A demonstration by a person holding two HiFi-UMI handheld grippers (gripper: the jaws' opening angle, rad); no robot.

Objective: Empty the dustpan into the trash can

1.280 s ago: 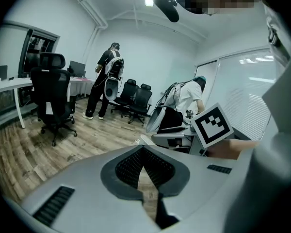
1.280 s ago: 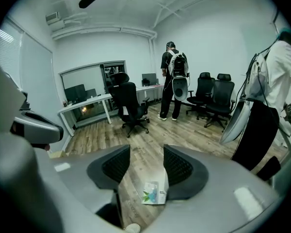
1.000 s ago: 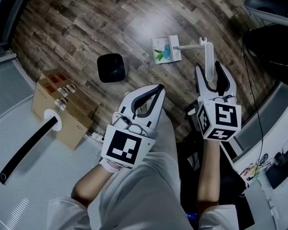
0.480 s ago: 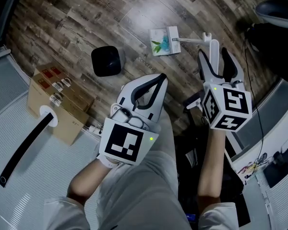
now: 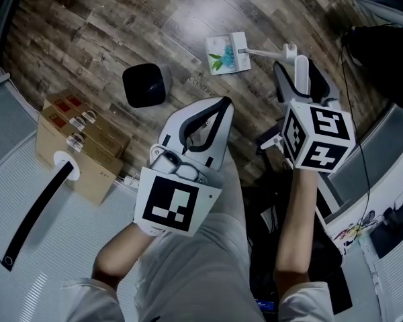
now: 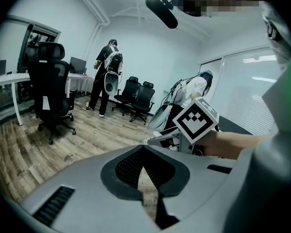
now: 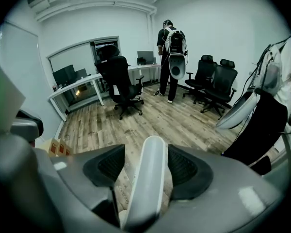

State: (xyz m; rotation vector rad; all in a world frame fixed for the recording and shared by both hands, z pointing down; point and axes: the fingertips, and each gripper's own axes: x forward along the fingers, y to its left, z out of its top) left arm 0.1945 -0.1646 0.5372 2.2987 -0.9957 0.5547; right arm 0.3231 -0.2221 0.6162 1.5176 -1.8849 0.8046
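Observation:
The white dustpan [image 5: 228, 52] rests on the wood floor with green and blue bits in it. Its long white handle [image 5: 301, 79] rises toward me. My right gripper [image 5: 299, 72] stands open around that handle [image 7: 148, 178]; floor shows on both sides of it between the pads. The black trash can [image 5: 144, 86] sits on the floor left of the dustpan. My left gripper [image 5: 223, 106] hovers between can and handle, shut with nothing in it; the left gripper view shows its jaws meeting [image 6: 144, 152].
A cardboard box [image 5: 80, 146] and a black strap [image 5: 37, 210] lie at the left on a grey mat. Dark bags and cables [image 5: 383, 45] crowd the right. Office chairs [image 7: 121, 84], a desk and a standing person [image 7: 170, 57] are farther off.
The right jaws have spread wider around the dustpan handle, and that gripper has sunk lower along it. The left gripper dropped a little and stays shut.

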